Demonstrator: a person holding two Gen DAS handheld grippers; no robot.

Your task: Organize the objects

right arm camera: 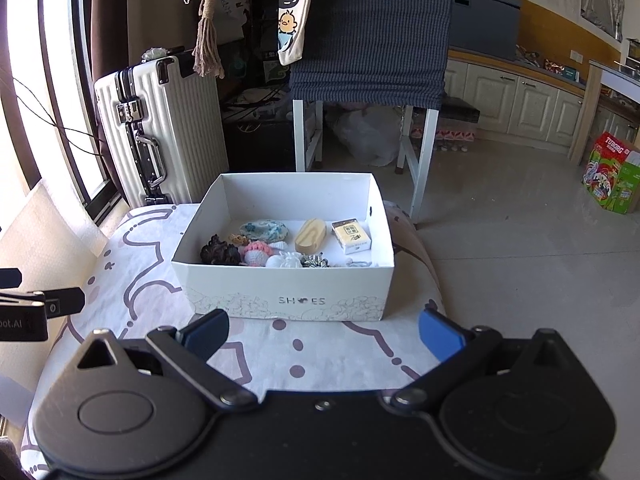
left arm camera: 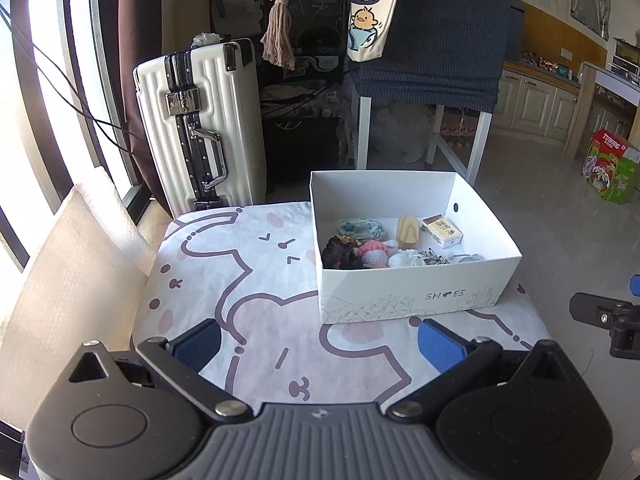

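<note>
Left tongs (left arm camera: 318,340), right tongs (right arm camera: 322,334): both spread wide, empty. White shoebox (right arm camera: 286,288) sits at tabletop's far right corner, small items inside. Thin cardboard, probably light, walls flex; grip rim gently. Crochet doll (right arm camera: 256,252) soft; wooden block (right arm camera: 310,234) rigid, smooth.

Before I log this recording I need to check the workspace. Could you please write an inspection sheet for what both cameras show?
Surface: cushioned top with a cartoon-print cover, bare in front of the box.
Job's things: white shoe box, open; inside are a wooden block, a small card pack, a pink knitted toy, a dark clump and other small items.
Clutter: nothing seen on the cover outside the box.
Grippers: left hand-held gripper open, empty; right hand-held gripper open, empty.
Cables: dark cables by the window.
Surroundings: white suitcase, blue-draped table, printed carton on the floor.
</note>
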